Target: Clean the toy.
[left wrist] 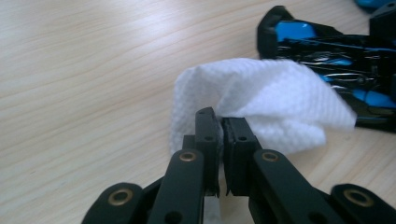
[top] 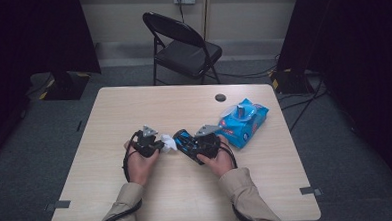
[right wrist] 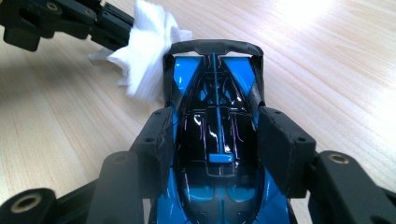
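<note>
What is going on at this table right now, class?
A person holds a tool in each hand. The right tool grips a blue and black toy car by its sides. The left tool is shut on a white wipe, which it holds against one end of the car. A blue wipes packet lies on the table nearby.

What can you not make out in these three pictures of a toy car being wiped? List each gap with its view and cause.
- Toy car, right gripper view: rear cut off by the bottom edge; the sides sit behind the right gripper.
- Wipe, left gripper view: the part pinched in the left gripper is covered.
- Wipes pack, high view: print too small to read.
- Toy car's wheels: none visible from above.
</note>
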The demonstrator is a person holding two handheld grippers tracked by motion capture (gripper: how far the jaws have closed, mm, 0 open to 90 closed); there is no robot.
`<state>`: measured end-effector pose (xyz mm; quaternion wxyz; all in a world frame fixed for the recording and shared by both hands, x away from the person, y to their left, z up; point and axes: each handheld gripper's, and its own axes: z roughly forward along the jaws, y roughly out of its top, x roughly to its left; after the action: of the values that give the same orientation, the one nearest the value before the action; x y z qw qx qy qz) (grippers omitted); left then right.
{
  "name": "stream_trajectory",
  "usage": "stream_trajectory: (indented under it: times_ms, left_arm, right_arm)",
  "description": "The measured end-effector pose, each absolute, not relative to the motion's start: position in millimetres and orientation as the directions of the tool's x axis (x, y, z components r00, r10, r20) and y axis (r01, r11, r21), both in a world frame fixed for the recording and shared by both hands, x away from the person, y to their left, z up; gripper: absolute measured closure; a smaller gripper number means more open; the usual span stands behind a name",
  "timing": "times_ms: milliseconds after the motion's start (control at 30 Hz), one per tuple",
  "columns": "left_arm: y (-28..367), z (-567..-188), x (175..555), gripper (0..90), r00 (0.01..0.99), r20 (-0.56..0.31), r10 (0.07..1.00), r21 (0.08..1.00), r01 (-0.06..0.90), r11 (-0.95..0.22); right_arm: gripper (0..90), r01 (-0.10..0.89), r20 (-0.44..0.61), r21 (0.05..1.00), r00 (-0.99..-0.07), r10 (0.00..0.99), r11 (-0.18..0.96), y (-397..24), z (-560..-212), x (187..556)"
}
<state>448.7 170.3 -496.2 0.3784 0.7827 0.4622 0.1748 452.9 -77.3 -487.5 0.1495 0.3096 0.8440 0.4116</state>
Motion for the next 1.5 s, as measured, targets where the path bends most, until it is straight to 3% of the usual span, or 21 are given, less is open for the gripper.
stream_trajectory:
  times_ms: [367, 933, 1500]
  left_arm:
    - [192.9, -486.4, 437.7, 86.1, 0.492, -0.093, 0.866, 0.775, 0.582, -0.247]
    - [186.3, -487.0, 427.8, 86.2, 0.513, -0.120, 0.850, 0.769, 0.589, -0.247]
    - [128.0, -494.2, 389.5, 87.0, 0.705, -0.174, 0.687, 0.756, 0.543, -0.366]
  right_arm:
    - [47.3, 0.396, -0.003, 0.786, -0.765, 0.644, 0.475, -76.9, -487.3, 453.0]
    - [47.3, 0.401, 0.002, 0.784, -0.765, 0.644, 0.473, -76.6, -487.0, 454.1]
    - [47.4, 0.401, -0.003, 0.778, -0.767, 0.641, 0.483, -75.3, -486.2, 454.5]
